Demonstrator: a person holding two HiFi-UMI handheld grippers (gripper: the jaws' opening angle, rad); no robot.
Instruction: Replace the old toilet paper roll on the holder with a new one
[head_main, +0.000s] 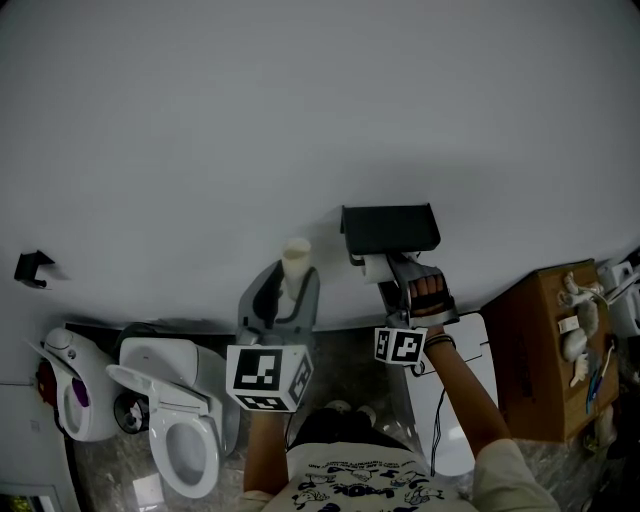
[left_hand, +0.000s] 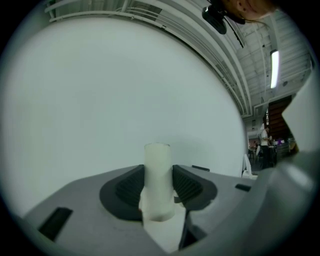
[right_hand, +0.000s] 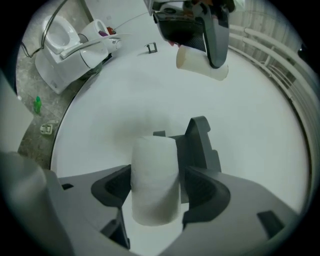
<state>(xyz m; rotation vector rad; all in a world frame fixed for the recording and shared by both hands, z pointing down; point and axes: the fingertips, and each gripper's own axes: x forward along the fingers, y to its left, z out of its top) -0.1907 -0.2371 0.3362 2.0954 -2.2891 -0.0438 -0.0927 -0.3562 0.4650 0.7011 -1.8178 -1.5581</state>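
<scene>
My left gripper (head_main: 289, 292) is shut on the old roll's cream cardboard tube (head_main: 296, 262), holding it upright in front of the white wall. In the left gripper view the tube (left_hand: 158, 175) stands between both pads. My right gripper (head_main: 397, 276) is shut on a new white toilet paper roll (head_main: 376, 266), right below the black wall holder (head_main: 390, 228). In the right gripper view the new roll (right_hand: 155, 177) fills the jaws, with the holder (right_hand: 201, 144) just behind it. The left gripper with the tube (right_hand: 201, 66) shows at the top of that view.
A white toilet (head_main: 185, 425) and another white fixture (head_main: 72, 390) stand at lower left. A black hook (head_main: 32, 268) is on the wall at left. A cardboard box (head_main: 548, 350) with small items stands at right, and a white unit (head_main: 462, 400) under my right arm.
</scene>
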